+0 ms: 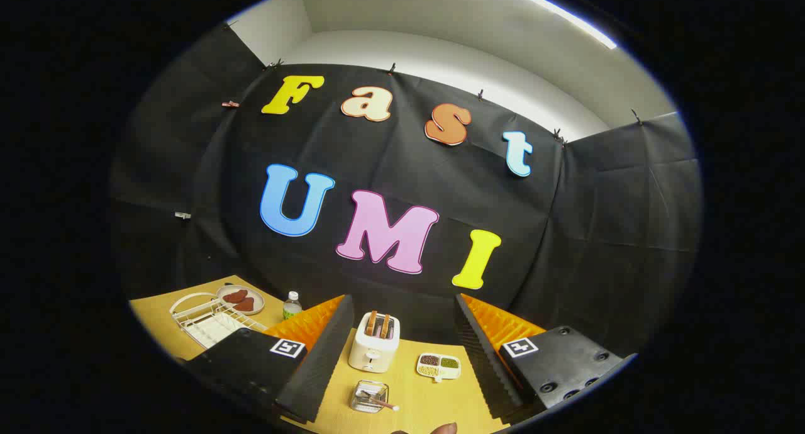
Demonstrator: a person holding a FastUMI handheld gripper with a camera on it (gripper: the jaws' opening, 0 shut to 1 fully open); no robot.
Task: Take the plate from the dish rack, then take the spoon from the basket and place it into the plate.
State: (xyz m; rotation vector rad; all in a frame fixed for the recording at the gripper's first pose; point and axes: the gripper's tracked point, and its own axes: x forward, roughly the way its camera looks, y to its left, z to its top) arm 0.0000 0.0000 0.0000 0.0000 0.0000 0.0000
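My gripper point(402, 308) is held high above the yellow table point(409, 390), open wide with nothing between its fingers. Low between the fingers sits a small clear basket point(369, 396) with a spoon point(381, 402) lying in it, handle toward the right. Off beyond the left finger stands a white wire dish rack point(210, 321). A grey plate point(241, 299) carrying two red-brown pieces rests at the rack's far end; I cannot tell whether it touches the rack.
A white toaster point(375, 344) with two slices stands between the fingers, beyond the basket. A divided white dish point(439, 365) of beans lies to its right. A small bottle point(292, 305) stands near the plate. A person's fingertip point(443, 429) pokes in close below.
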